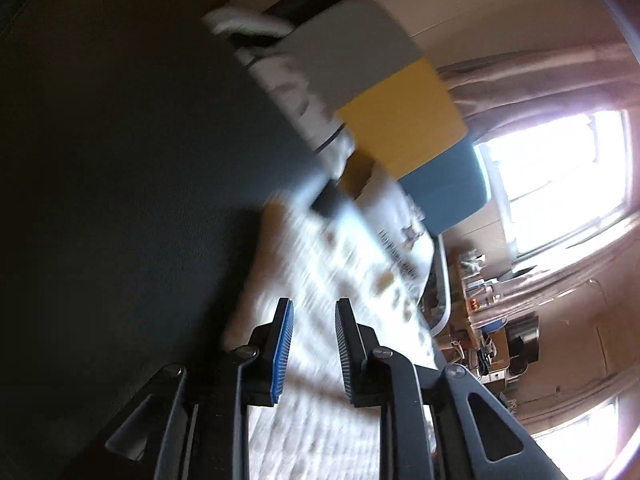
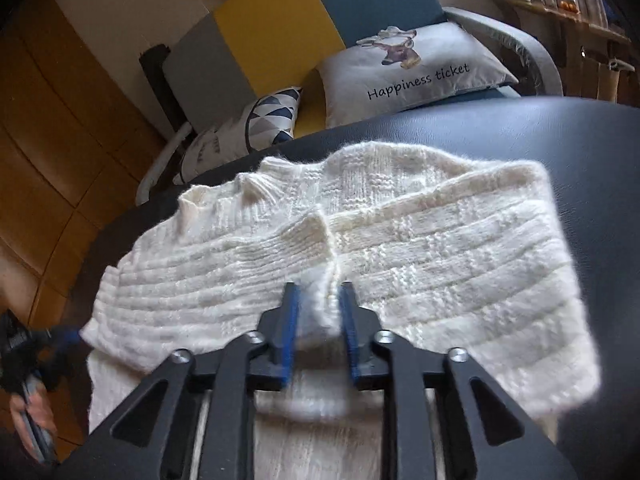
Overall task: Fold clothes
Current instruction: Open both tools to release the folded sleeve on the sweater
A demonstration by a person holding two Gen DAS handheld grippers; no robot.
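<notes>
A white knitted sweater lies spread on a black padded surface, with its sleeves folded across the body. My right gripper is shut on a bunched fold of a sleeve near the sweater's middle. In the right wrist view my left gripper, held by a hand, sits off the sweater's near left corner. The left wrist view is tilted and blurred; there the left gripper is open over the sweater, with no cloth visibly pinched between its blue pads.
Behind the surface stands a sofa with a grey, yellow and blue back and two pillows, one printed "Happiness ticket" and one with triangles. A cluttered shelf is at the far right. A bright window shows in the left view.
</notes>
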